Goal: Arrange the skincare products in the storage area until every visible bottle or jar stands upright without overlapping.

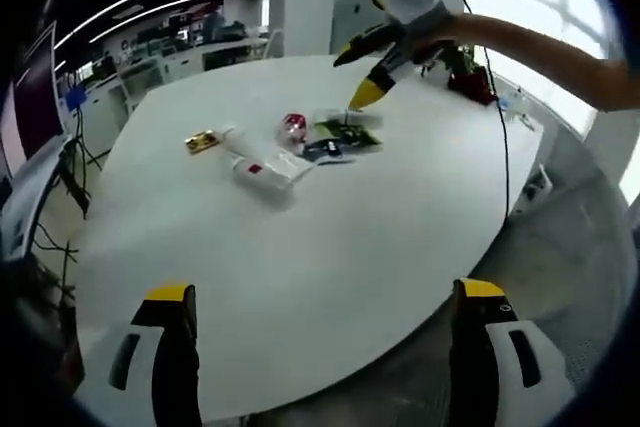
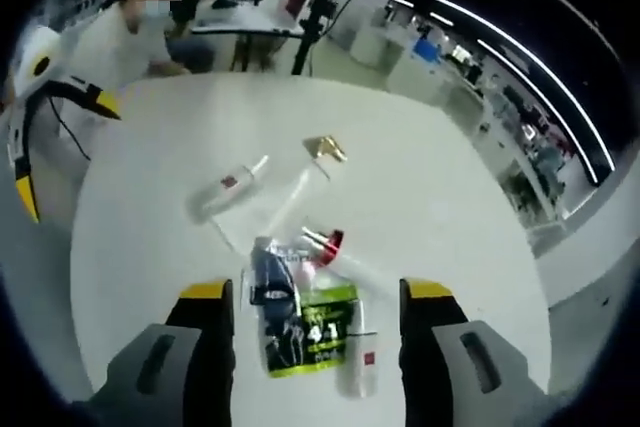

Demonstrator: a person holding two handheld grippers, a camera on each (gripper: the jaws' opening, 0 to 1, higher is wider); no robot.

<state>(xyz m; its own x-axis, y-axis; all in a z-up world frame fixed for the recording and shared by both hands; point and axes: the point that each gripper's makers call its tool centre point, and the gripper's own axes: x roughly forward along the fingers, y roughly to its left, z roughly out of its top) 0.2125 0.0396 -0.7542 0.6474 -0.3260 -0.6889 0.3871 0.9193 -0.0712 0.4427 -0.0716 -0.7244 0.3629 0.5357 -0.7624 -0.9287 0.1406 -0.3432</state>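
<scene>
A round white table (image 1: 330, 247) holds a loose cluster of skincare items, all lying flat. In the right gripper view, the right gripper (image 2: 318, 299) hangs wide open and empty over a green sachet (image 2: 322, 339), a dark tube (image 2: 268, 282) and a small white bottle (image 2: 358, 372). The left gripper (image 1: 320, 299) is open, empty, well short of them. Labels are too blurred to read.

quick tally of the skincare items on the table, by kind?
White tubes lying flat: 2 (one, one)
Flat sachets: 2 (green, dark blue)
Red-and-clear piece: 1
Small gold item: 1
Clear slim tube: 1
Total: 7
</scene>
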